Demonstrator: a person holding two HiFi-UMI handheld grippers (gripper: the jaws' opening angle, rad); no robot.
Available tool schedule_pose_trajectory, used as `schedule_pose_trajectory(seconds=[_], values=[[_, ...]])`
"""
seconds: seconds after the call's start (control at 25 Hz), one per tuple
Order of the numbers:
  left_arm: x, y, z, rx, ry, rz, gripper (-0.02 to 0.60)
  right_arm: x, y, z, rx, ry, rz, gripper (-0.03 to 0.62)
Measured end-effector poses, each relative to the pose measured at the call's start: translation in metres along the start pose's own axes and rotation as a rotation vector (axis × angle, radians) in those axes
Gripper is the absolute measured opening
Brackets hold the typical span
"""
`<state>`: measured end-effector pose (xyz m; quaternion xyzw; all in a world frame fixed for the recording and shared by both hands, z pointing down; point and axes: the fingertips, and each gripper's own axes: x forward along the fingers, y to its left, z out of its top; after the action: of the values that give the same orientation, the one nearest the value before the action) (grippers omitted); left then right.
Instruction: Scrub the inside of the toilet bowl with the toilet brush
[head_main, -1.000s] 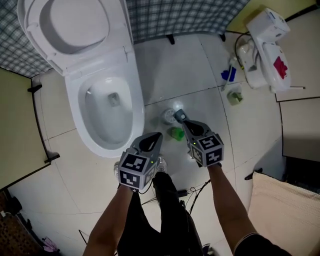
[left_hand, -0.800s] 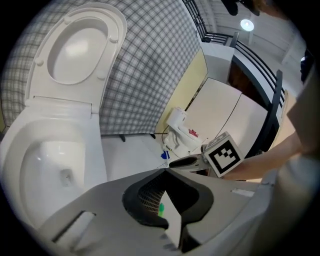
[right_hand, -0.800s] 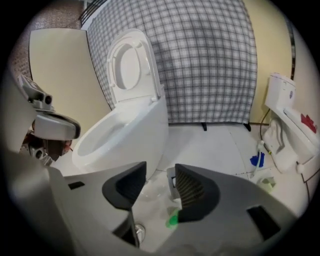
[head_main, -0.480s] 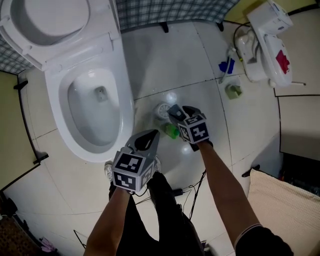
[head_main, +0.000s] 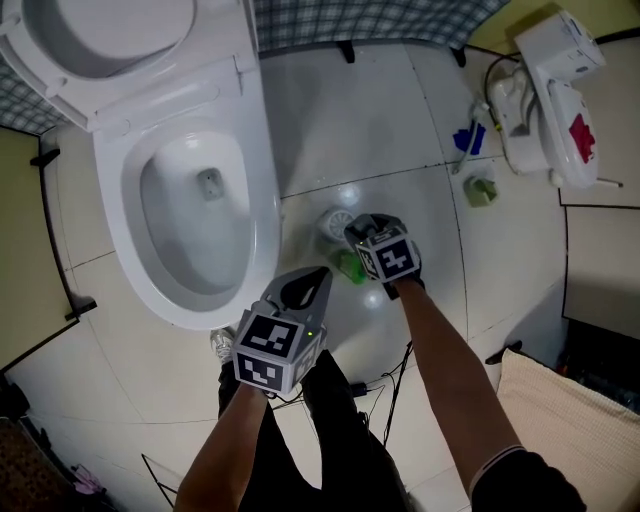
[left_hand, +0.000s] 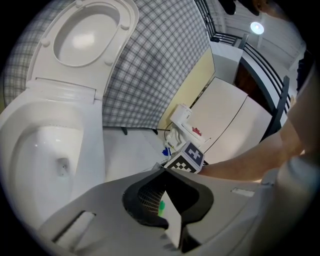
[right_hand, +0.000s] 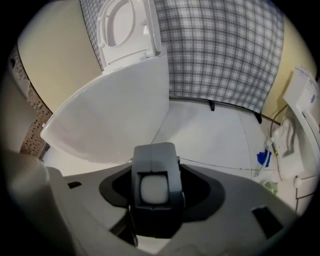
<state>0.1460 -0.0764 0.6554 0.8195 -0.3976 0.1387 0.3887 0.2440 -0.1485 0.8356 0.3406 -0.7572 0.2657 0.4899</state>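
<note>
The white toilet (head_main: 268, 200) stands at the left of the head view with its lid (head_main: 110, 30) up and its bowl (head_main: 195, 230) open. Right of it on the floor are a white brush holder (head_main: 333, 222) and a green piece (head_main: 350, 266). My right gripper (head_main: 362, 232) points steeply down over the holder. In the right gripper view the brush's grey handle end (right_hand: 154, 155) stands between the jaws of that gripper (right_hand: 154, 210), with dark gaps beside it. Those jaws have just been closing. My left gripper (head_main: 312, 278) hangs shut and empty near the bowl's front rim, its jaws (left_hand: 167, 210) together.
A white appliance (head_main: 550, 100) with a cord lies at the far right, with a blue item (head_main: 468, 140) and a small green one (head_main: 481, 190) beside it. Cables (head_main: 380, 385) run by the person's legs. A beige cloth (head_main: 560, 420) fills the lower right. A checked curtain (head_main: 350, 20) covers the back wall.
My right gripper has dropped onto the brush handle by the holder, and its jaws, shut a second ago, now stand apart. The left gripper has sunk a little.
</note>
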Motion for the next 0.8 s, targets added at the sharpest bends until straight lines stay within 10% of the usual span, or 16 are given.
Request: schedule_pose_trajectory(seconds=[0.8], values=[[-0.065,0.004,0.050,0.027,-0.057,0.039,0.008,-0.131,0.000,0.030,-0.002,-0.104,-0.101,0.224]])
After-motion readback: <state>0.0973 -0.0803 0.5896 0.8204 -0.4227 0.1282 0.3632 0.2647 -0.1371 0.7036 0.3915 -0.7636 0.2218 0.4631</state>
